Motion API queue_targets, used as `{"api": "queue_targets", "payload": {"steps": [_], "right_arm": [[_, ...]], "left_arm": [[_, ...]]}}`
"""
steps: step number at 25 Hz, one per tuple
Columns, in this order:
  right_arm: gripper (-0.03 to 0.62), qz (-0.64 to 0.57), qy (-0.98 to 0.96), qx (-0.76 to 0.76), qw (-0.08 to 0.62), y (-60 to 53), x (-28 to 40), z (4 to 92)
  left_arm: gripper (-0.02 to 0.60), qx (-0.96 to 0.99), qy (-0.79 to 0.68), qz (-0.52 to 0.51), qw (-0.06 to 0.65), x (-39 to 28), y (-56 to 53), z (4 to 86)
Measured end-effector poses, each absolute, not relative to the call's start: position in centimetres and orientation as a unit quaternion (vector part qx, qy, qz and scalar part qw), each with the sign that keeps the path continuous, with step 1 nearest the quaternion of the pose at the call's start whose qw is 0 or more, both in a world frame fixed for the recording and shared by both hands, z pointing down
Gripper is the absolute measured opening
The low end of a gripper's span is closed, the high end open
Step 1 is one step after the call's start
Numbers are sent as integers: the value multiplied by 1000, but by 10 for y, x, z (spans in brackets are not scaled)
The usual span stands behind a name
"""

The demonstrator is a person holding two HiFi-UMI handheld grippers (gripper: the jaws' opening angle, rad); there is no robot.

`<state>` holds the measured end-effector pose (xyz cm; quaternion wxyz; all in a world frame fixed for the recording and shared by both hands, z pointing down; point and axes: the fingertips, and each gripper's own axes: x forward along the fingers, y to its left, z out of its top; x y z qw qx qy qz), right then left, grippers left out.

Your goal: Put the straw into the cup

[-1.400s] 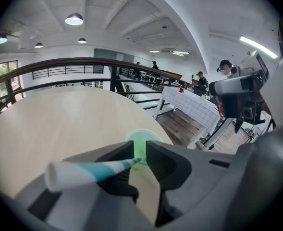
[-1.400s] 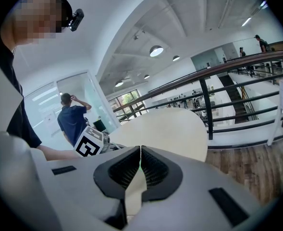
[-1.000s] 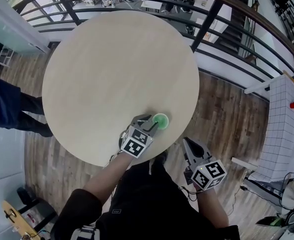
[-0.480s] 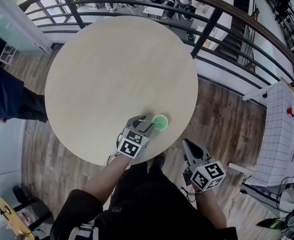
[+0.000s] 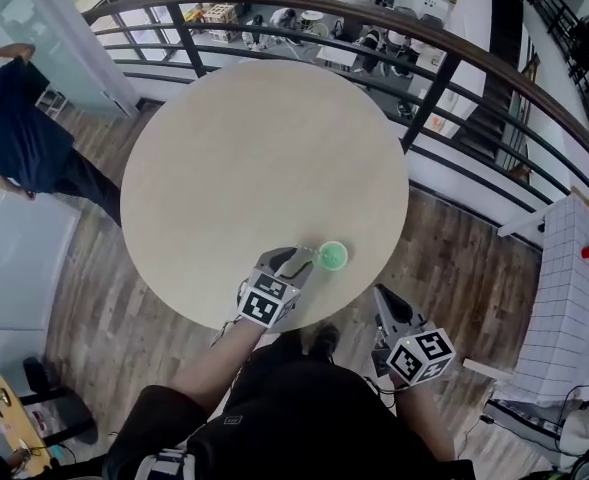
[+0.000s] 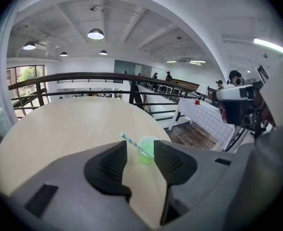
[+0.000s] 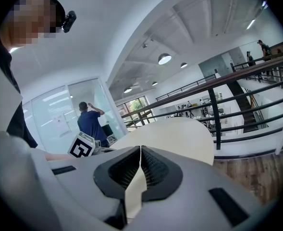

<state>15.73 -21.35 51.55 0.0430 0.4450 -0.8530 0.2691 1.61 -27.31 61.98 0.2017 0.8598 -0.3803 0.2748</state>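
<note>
1. Head view: the green cup (image 5: 331,257) stands upright on the round table (image 5: 234,148), close to the edge nearest the person. The left gripper (image 5: 302,261) points at it from just beside, its tips near the cup's left flank. Whether they touch it cannot be told from here. The straw is too thin to make out with any certainty in this view. The right gripper (image 5: 383,295) hangs off the table over the wooden floor (image 5: 444,238), well apart from the cup.

2. Left gripper view: the straw (image 6: 131,142), striped blue and white, sits in the cup (image 6: 147,154), with its upper end leaning out to the left over the rim. By that, the main step of the task looks done. The left gripper (image 6: 139,154) is released: its jaws stand wide apart and the pads press on nothing. Cup and straw show through the gap just beyond the tips, not between the pads. All that seems left is to draw this gripper clear without catching the tilted straw or nudging the light cup.

3. Right gripper view: the right gripper (image 7: 141,150) is clenched, jaws closed together with nothing between them. The table (image 7: 179,134) lies ahead, and the left gripper's marker cube (image 7: 82,148) shows at the left. Neither cup nor straw appears in this view.
</note>
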Motion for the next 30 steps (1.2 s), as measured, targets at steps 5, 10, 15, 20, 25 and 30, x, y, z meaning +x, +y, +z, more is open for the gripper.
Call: {"api": "queue_targets", "payload": {"steps": [5,10,15,20,25,30], "right_arm": [[23,257,-865,430,32,-205,160,505],[23,246,-875,417,22,-193,169,496],[23,219,-887,406,7,-178,171,468],[23,188,-894,407,-12,-173,170,437],[23,168,-894,414,-24,-177,165,414],[23,164,-895,414,-17,-182,149,406]], "left_arm": [[173,871,-384,242,188,19,-251,586],[163,878,-398,204,169,28,-225,543],[132,893,-399,156,139,42,-203,493],[105,903,-396,135,98,45,-191,453],[87,903,-408,115,74,28,-192,430],[66,905,-412,101,23,10,-185,398]]}}
